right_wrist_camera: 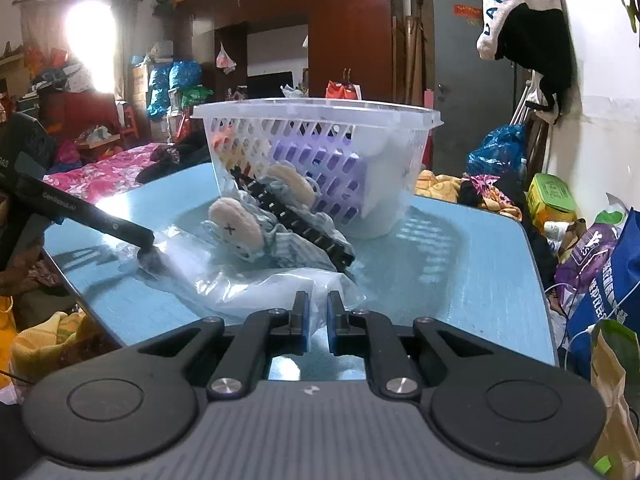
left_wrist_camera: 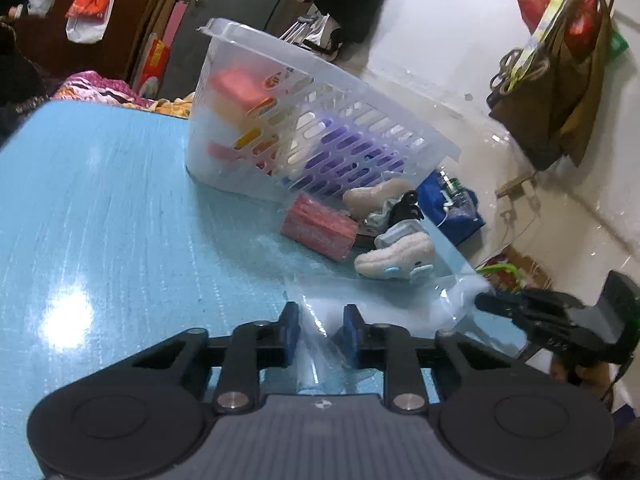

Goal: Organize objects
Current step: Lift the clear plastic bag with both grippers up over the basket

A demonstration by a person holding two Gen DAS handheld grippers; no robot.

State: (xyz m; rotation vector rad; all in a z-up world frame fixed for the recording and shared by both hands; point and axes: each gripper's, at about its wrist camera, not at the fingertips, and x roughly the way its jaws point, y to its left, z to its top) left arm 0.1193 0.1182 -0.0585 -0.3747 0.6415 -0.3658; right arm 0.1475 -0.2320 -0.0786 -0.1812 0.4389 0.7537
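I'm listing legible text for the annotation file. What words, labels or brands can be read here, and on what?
"ANGROU": white garment hanging on the wall; its first letter is cut off by a fold.
"GenRobot.AI": arm of the left gripper, small and only roughly legible.
White print on the blue bag: unreadable.
Label on the orange box in the basket: blurred.

Right tongs point(right_wrist_camera: 317, 322) pinch clear plastic bag point(right_wrist_camera: 256, 280) on blue table point(right_wrist_camera: 460, 280); white basket point(right_wrist_camera: 316, 152) behind
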